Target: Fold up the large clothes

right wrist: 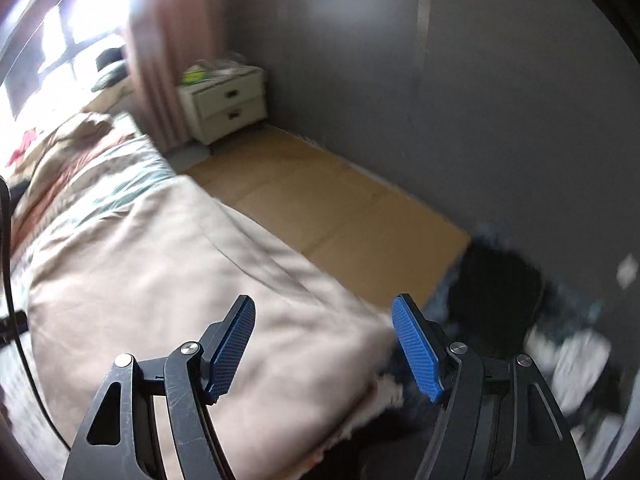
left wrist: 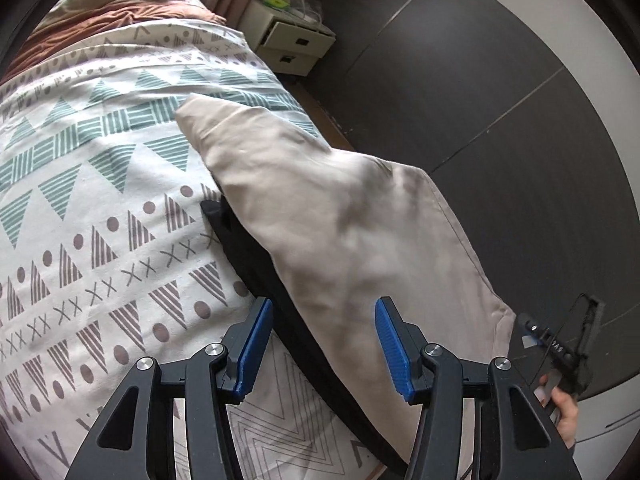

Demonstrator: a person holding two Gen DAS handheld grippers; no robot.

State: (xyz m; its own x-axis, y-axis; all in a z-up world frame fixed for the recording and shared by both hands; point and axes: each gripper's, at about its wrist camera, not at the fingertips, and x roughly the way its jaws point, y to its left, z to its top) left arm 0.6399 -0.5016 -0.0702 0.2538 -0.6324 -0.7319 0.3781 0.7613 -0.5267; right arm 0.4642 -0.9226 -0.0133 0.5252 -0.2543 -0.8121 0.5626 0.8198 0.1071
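A beige garment (left wrist: pixel 320 200) lies folded along the right edge of the bed, over a black garment (left wrist: pixel 248 256) whose edge sticks out on its left. My left gripper (left wrist: pixel 324 304) hovers just above both, open, its blue pads apart with nothing pressed between them. In the blurred right wrist view the beige garment (right wrist: pixel 160 260) spreads over the bed, its near corner below my right gripper (right wrist: pixel 323 300), which is open and holds nothing. A hand (left wrist: pixel 566 408) carrying the right gripper shows at the left view's right edge.
The bed has a patterned duvet (left wrist: pixel 100 200) and rumpled bedding (left wrist: pixel 120 8) at its head. A white nightstand (right wrist: pixel 224 104) stands by the pink curtain. Wooden floor (right wrist: pixel 340 208) runs beside the bed along a dark wall. A dark heap of clothes (right wrist: pixel 500 292) lies on the floor.
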